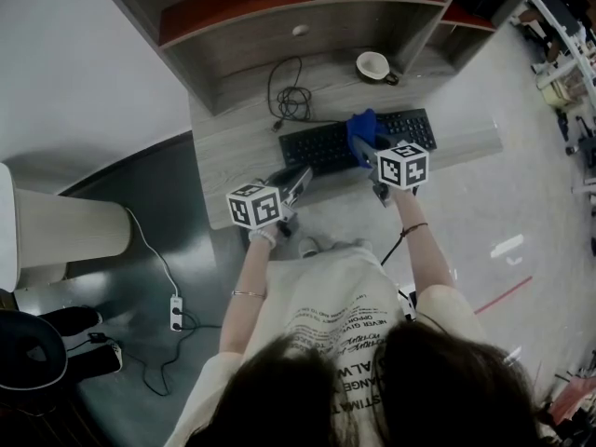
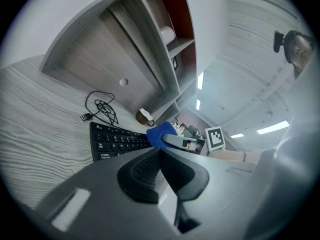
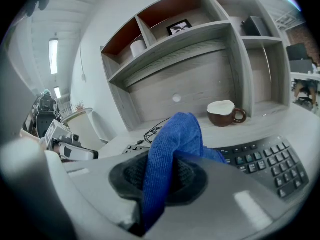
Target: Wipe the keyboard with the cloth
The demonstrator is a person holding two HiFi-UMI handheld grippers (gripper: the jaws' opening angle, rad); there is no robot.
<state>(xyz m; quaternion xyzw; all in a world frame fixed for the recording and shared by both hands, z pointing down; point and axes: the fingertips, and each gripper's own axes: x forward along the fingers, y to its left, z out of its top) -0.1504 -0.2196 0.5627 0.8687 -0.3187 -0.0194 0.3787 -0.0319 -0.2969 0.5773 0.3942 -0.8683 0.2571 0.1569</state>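
A black keyboard (image 1: 326, 143) lies across the grey desk (image 1: 233, 170); it also shows in the left gripper view (image 2: 112, 140) and the right gripper view (image 3: 265, 162). My right gripper (image 1: 370, 153) is shut on a blue cloth (image 1: 361, 130), which rests on the middle of the keyboard. The cloth (image 3: 170, 154) hangs pinched between the jaws, bulging up in front. My left gripper (image 1: 296, 181) is shut with nothing in it, hovering near the keyboard's left front corner. From the left gripper view the cloth (image 2: 161, 134) shows beyond the keys.
A coiled black cable (image 1: 291, 101) lies behind the keyboard. A brown cup (image 1: 374, 66) stands at the back right under the shelf unit (image 1: 279, 17). A power strip (image 1: 175, 313) and cord lie on the floor at left.
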